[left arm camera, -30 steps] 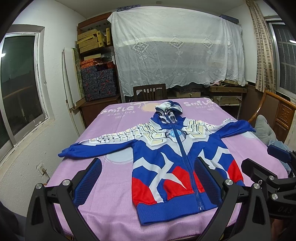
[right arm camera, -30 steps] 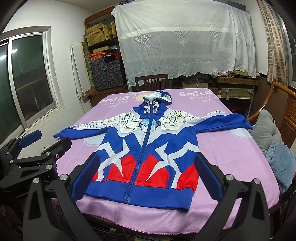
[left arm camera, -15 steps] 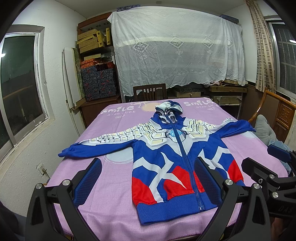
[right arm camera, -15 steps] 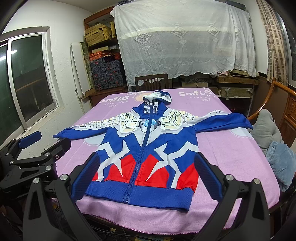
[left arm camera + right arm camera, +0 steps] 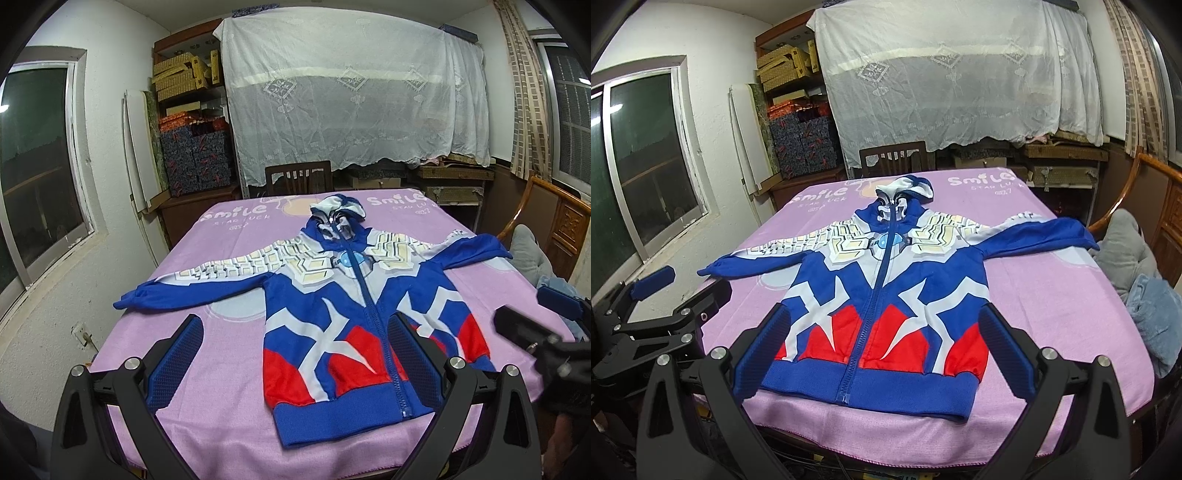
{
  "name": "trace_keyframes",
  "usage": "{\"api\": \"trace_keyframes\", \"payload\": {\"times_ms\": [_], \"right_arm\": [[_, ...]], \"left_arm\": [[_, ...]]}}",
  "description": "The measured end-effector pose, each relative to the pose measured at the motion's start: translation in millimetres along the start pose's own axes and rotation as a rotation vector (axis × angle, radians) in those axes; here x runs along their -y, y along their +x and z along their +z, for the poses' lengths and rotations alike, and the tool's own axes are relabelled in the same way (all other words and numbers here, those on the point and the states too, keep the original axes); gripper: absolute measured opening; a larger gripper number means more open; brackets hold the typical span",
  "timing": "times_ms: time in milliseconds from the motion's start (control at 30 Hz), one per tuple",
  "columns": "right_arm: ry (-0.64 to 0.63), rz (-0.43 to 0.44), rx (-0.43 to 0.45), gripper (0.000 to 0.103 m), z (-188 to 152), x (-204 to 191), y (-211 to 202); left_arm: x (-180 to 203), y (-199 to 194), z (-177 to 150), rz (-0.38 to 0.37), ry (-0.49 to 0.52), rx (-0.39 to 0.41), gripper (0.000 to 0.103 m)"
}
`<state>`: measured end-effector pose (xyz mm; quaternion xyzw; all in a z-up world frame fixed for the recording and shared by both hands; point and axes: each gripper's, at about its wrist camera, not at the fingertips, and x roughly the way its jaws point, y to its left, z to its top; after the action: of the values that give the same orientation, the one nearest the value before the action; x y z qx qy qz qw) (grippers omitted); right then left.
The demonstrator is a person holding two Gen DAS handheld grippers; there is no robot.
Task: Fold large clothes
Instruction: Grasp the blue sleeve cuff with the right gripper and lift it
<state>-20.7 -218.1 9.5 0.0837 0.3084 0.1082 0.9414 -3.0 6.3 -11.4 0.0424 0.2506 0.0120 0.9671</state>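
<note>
The blue, red and white zip-front hooded jacket (image 5: pixel 882 291) lies flat and face up on the bench under a lilac printed cloth (image 5: pixel 1052 314), sleeves spread wide to either side, hood pointing away, and the ribbed blue hem (image 5: pixel 864 387) close to the near edge. Nothing looks folded yet. The likeliest trouble is a pinch that takes the lilac cloth along with the jacket: the two lie flush, so a low bite at the hem or a cuff could drag the cover and skew the garment. A grip on one layer only would let the back panel trail and leave a crooked fold. The near hem could also slide off the edge if pulled toward the person.

The left claw (image 5: pixel 291 362) hangs above the near edge with its blue pads well apart and nothing between them, toward the jacket's left half. The right claw (image 5: pixel 882 354) is likewise spread and empty, just short of the hem, roughly centred on the zip.
</note>
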Motion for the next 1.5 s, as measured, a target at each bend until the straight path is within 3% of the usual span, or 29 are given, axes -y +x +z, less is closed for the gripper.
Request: {"api": "trace_keyframes", "payload": {"times_ms": [100, 333, 400, 500, 567, 633, 733, 800, 900, 967, 1033, 1167, 1233, 1333, 1500], "right_arm": [[0.050, -0.014, -0.028, 0.099, -1, 22, 10], [0.184, -0.086, -0.159, 0.098, -22, 83, 56], [0.181, -0.101, -0.197, 0.087, -27, 91, 72], [0.153, -0.093, -0.267, 0.062, -35, 92, 97], [0.111, -0.091, -0.317, 0.037, -42, 88, 112], [0.069, -0.106, -0.337, 0.029, -49, 84, 119], [0.018, -0.121, -0.337, 0.029, -53, 81, 119], [0.048, -0.088, -0.364, 0.030, -48, 87, 119], [0.212, 0.006, -0.348, 0.046, -25, 119, 116], [0.328, -0.009, -0.256, 0.069, 3, 151, 115], [0.402, -0.047, -0.151, 0.076, 29, 185, 113], [0.545, -0.146, -0.021, 0.077, 60, 256, 124], [0.658, -0.161, -0.018, 0.077, 63, 294, 137], [0.807, -0.153, -0.004, 0.067, 58, 341, 153], [0.873, -0.230, -0.042, 0.066, 57, 382, 179]], "left_arm": [[-13, 18, -4, 0.016, -0.032, -0.056, 0.100], [-43, 89, -29, 0.014, -0.122, -0.267, 0.100], [-41, 106, -35, 0.021, -0.110, -0.304, 0.100], [-35, 131, -45, 0.041, -0.080, -0.368, 0.100], [-33, 142, -52, 0.041, -0.068, -0.402, 0.100], [-31, 152, -59, 0.059, -0.040, -0.429, 0.100], [-33, 155, -64, 0.068, -0.026, -0.416, 0.100], [-33, 158, -59, 0.069, -0.014, -0.428, 0.100], [-39, 162, -37, 0.067, -0.017, -0.418, 0.100], [-39, 168, -14, 0.060, -0.015, -0.394, 0.100], [-36, 177, 8, 0.057, -0.011, -0.364, 0.100], [-17, 216, 47, 0.055, 0.002, -0.338, 0.100], [-9, 236, 56, 0.037, -0.003, -0.357, 0.100], [3, 270, 61, 0.032, -0.011, -0.389, 0.100], [21, 305, 46, 0.057, 0.017, -0.433, 0.100]]}}
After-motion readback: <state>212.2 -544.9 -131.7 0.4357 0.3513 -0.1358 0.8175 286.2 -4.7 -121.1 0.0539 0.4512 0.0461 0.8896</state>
